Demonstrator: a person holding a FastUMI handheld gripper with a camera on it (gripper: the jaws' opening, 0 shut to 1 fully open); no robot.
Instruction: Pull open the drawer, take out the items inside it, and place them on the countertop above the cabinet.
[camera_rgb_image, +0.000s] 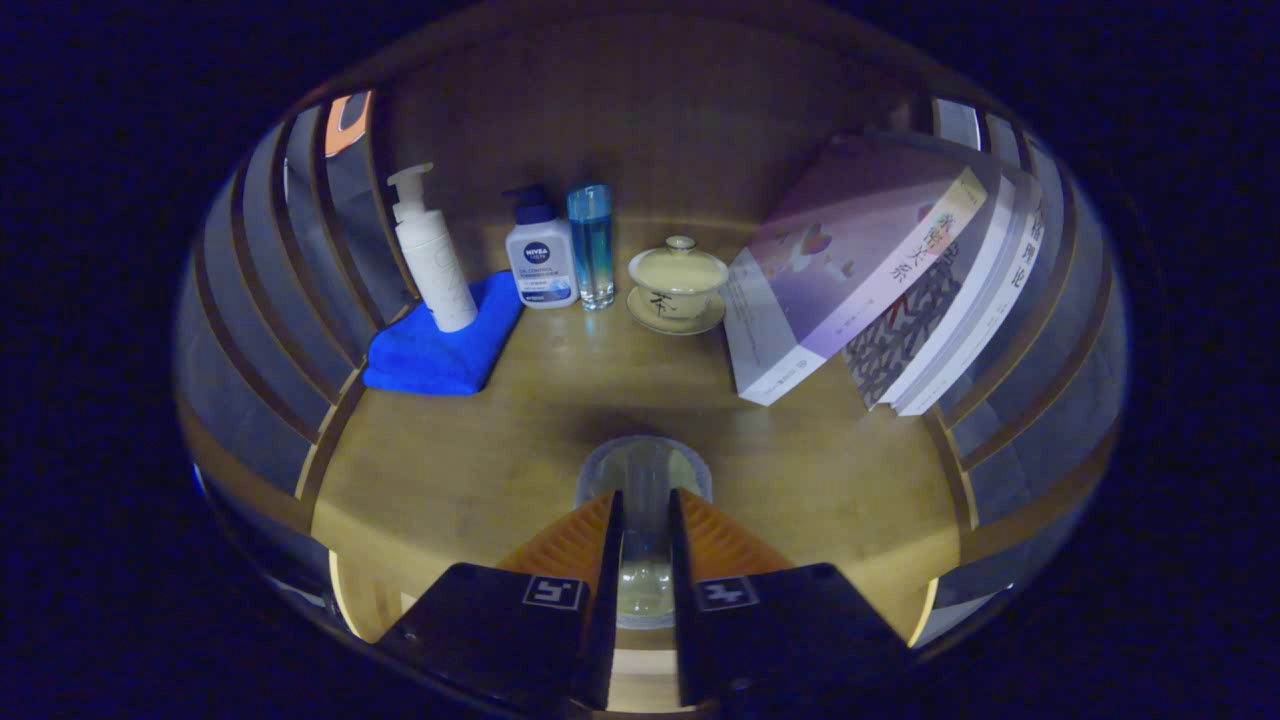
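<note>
My gripper (645, 510) is shut on a clear glass cup (645, 470), whose rim shows just ahead of the fingertips and whose body runs back between both fingers. The cup hangs over the front part of the wooden countertop (480, 450). Beyond it, along the back, stand a white pump bottle (432, 255) on a folded blue cloth (445, 345), a smaller white pump bottle with a blue cap (540, 255), a tall blue glass bottle (591, 245) and a lidded tea bowl on a saucer (678, 285).
Leaning books (880, 270) fill the right side of the countertop against slatted side rails (1030, 400). Matching slats (270, 300) close the left side. A wooden back panel (660, 130) rises behind the bottles.
</note>
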